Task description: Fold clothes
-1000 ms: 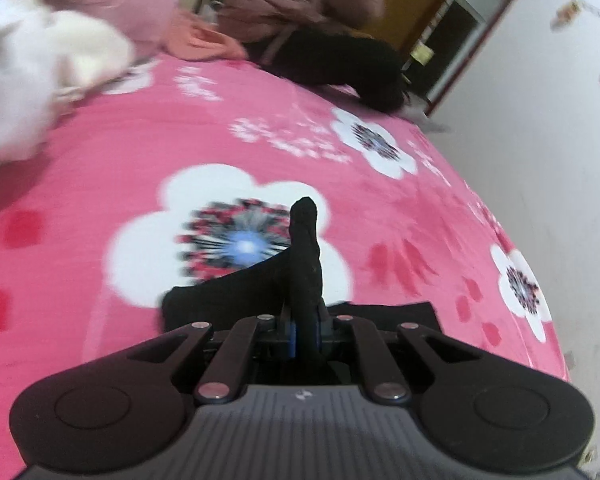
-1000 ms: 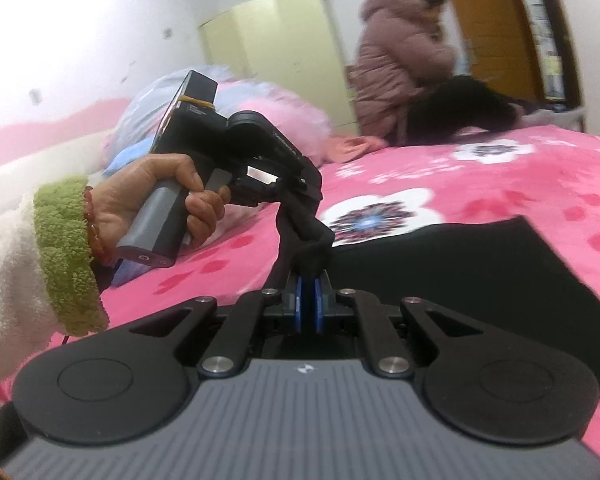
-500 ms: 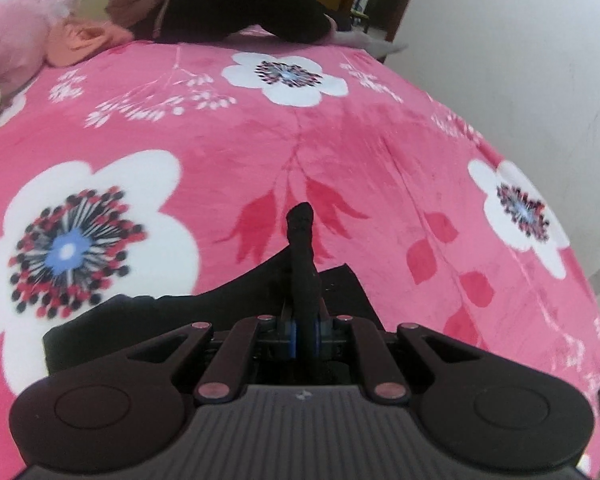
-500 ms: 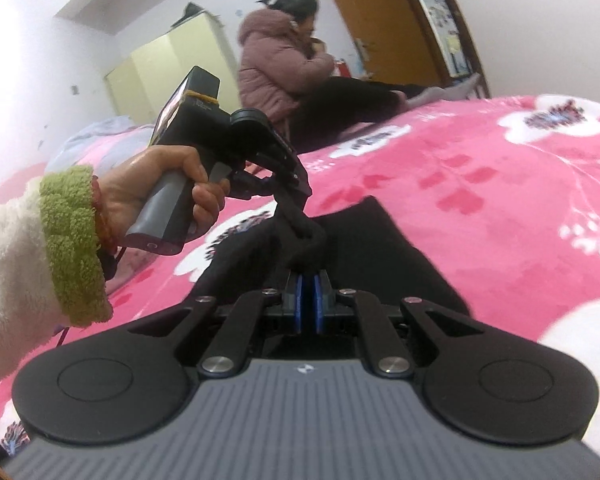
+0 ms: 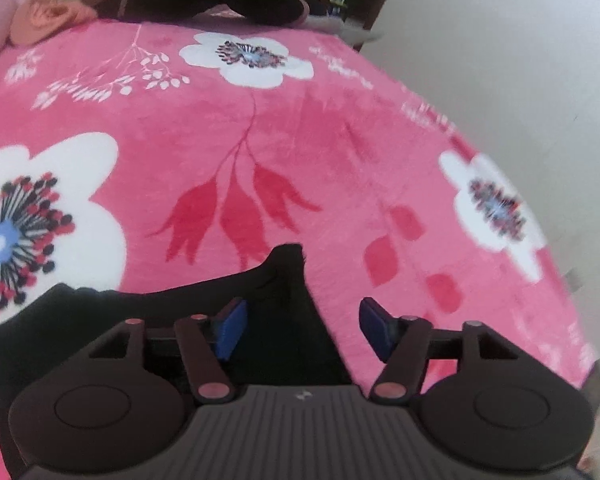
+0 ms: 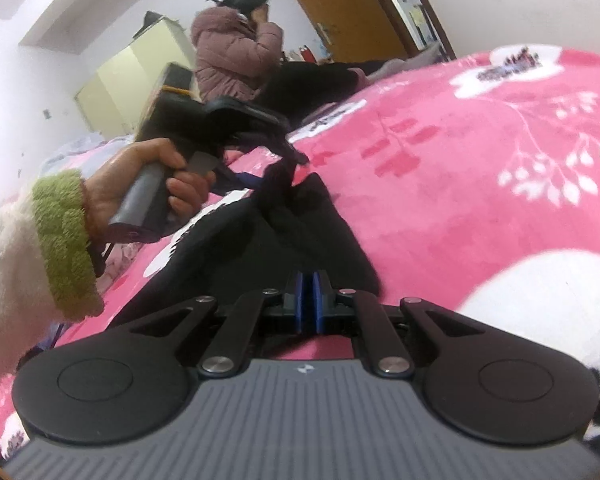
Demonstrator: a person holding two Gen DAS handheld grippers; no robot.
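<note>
Left claw (image 5: 300,326) jaws opening, black garment (image 5: 284,312) corner loose between them on pink bed (image 5: 340,152); right claw (image 6: 311,300) closed, pinching same garment.

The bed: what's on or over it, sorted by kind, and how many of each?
Black fabric garment lying on the pink flowered fleece blanket: 1
Pink flowered fleece blanket: 1
Hand-held two-finger grippers, left gripper opening with the garment's corner between its pads, right gripper pinching the garment: 2
Peach cloth at the far edge: 1
Total: 5
</note>
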